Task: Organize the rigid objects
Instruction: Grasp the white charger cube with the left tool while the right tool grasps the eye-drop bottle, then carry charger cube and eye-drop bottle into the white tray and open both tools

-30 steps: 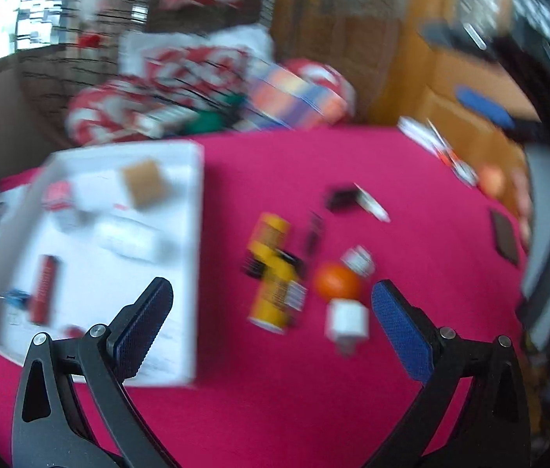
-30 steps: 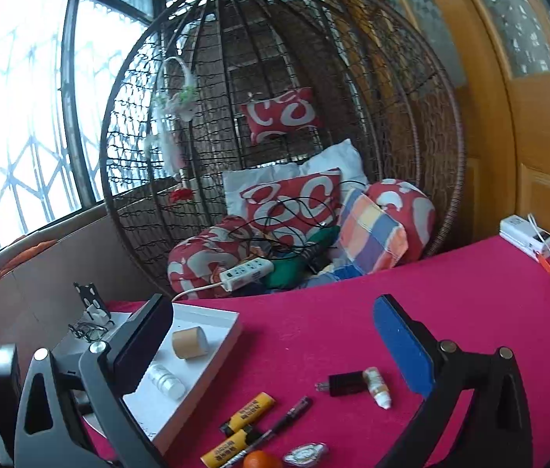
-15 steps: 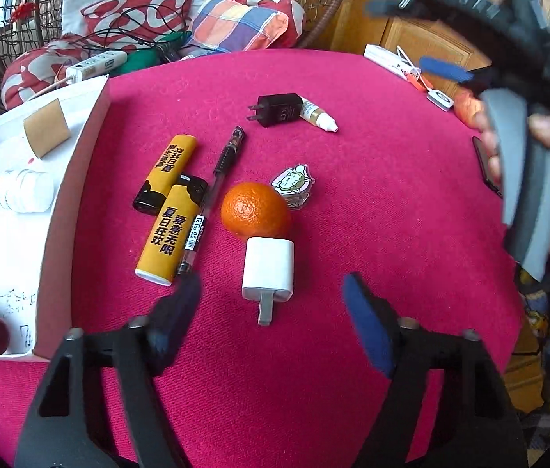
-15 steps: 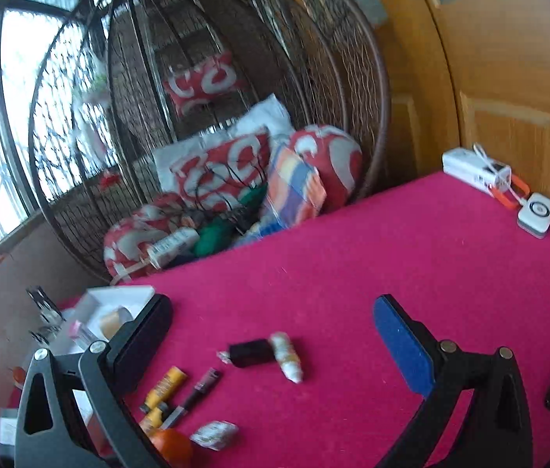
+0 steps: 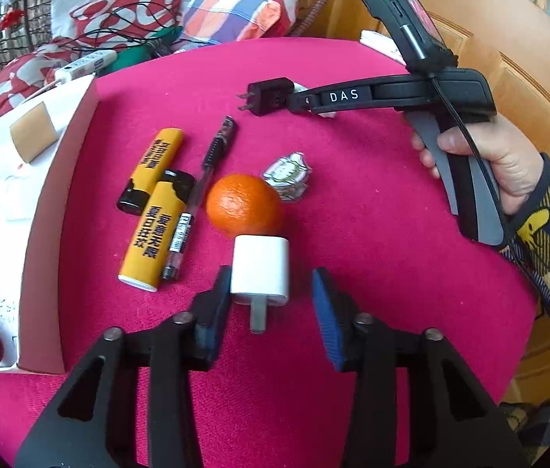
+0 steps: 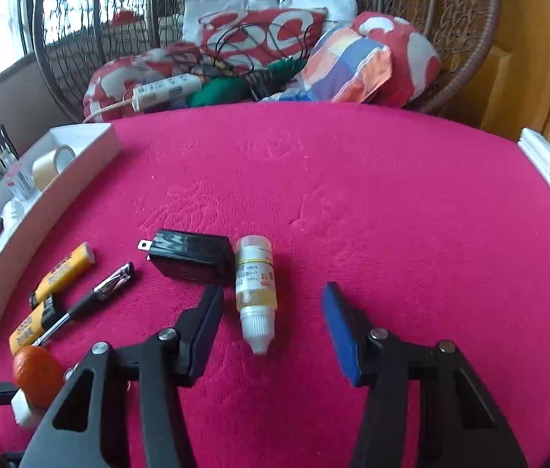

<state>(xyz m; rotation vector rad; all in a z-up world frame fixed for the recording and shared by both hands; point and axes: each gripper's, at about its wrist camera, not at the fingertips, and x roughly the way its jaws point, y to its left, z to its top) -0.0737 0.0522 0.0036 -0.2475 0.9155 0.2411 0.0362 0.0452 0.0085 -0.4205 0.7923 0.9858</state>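
The left hand-held gripper (image 5: 271, 304) is closing around the white charger (image 5: 260, 269) on the desk (image 5: 372, 234), just before the orange (image 5: 243, 203); its right pad is not yet touching. Best to centre it and avoid nudging the orange. The right hand-held gripper (image 6: 271, 319), angled down, is closing around the dropper bottle (image 6: 256, 288), pads apart from it.

Both wrist cameras look steeply down, close over the red tabletop (image 5: 372, 234), sharing its middle.
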